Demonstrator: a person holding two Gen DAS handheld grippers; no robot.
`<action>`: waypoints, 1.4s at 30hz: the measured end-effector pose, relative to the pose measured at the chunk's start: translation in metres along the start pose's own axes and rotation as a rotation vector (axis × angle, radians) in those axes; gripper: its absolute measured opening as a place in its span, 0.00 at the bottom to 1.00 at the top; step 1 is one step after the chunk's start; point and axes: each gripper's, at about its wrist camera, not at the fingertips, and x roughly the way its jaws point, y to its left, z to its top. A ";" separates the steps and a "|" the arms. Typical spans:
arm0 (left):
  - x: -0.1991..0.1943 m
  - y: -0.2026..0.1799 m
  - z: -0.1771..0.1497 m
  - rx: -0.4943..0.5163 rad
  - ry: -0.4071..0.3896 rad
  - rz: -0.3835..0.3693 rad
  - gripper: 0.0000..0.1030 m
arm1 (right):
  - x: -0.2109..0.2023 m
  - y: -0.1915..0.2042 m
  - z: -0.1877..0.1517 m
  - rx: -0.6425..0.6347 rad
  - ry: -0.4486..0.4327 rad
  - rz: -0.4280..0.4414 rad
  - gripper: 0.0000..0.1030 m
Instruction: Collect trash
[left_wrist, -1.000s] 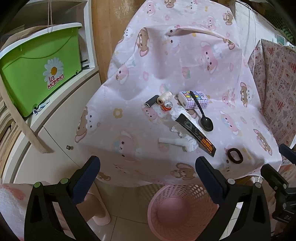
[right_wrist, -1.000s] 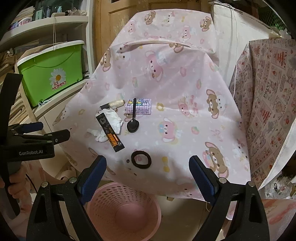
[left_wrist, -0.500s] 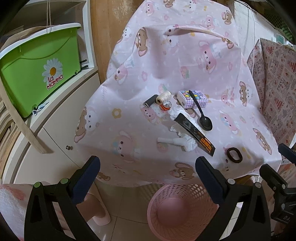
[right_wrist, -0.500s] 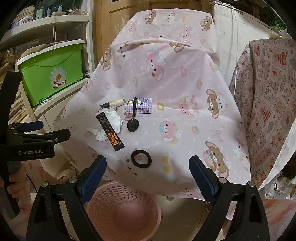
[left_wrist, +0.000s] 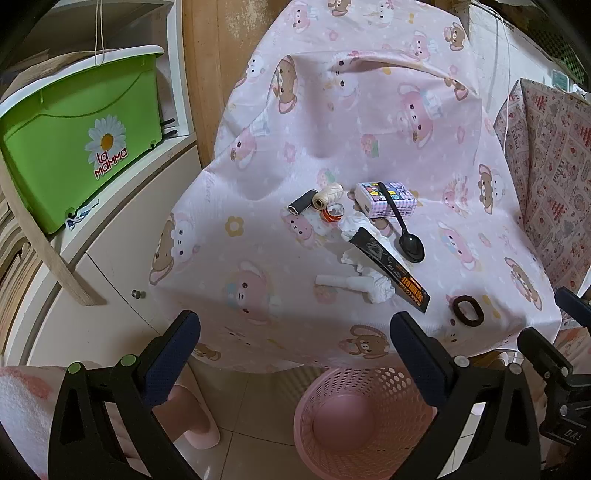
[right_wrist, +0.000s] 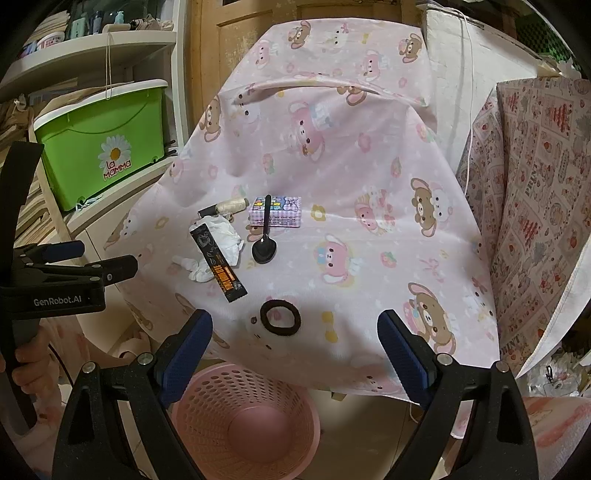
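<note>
— Where are the grippers?

— Both hang short of the table, jaws spread wide, nothing between them. Ahead of the left gripper (left_wrist: 295, 349) the cloth (left_wrist: 258, 229) begins; the right gripper (right_wrist: 294, 339) has the hair tie (right_wrist: 280, 317) just past its fingertips.

— And the trash?

— Further out from both. A black wrapper (right_wrist: 218, 260) lies across crumpled tissue (right_wrist: 225, 238); a second wad (left_wrist: 373, 284) sits at its near end, toward the tools. How far the tissue runs under the wrapper I can't see.

— The bin?

— The pink basket (right_wrist: 207, 398) stands on the floor below the table edge, under and between the right gripper's fingers. From the left wrist its right side is cut off by the gripper's right finger (left_wrist: 417, 354).

— What else is up there?

— A black spoon (right_wrist: 264, 236), handle resting on a small patterned box (right_wrist: 276, 212). Beyond the tissue, a cream spool (left_wrist: 327, 194), a dark roll (left_wrist: 303, 202) and something small and orange (left_wrist: 333, 213), which I can't make out. From the right wrist that orange bit is hidden.

— Anything off to the side?

— A green bin (left_wrist: 79, 136) on the shelf to the left. The table's shape under the cloth is hidden.
</note>
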 end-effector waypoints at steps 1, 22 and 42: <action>0.000 0.000 0.000 0.000 0.000 0.000 0.99 | 0.000 -0.001 0.000 0.001 0.001 0.000 0.90; 0.000 0.000 0.000 0.001 0.001 -0.001 0.99 | 0.000 -0.003 0.001 0.010 0.002 -0.002 0.90; 0.001 0.001 -0.002 -0.002 0.018 -0.001 0.99 | -0.001 -0.003 0.002 0.012 -0.006 -0.005 0.90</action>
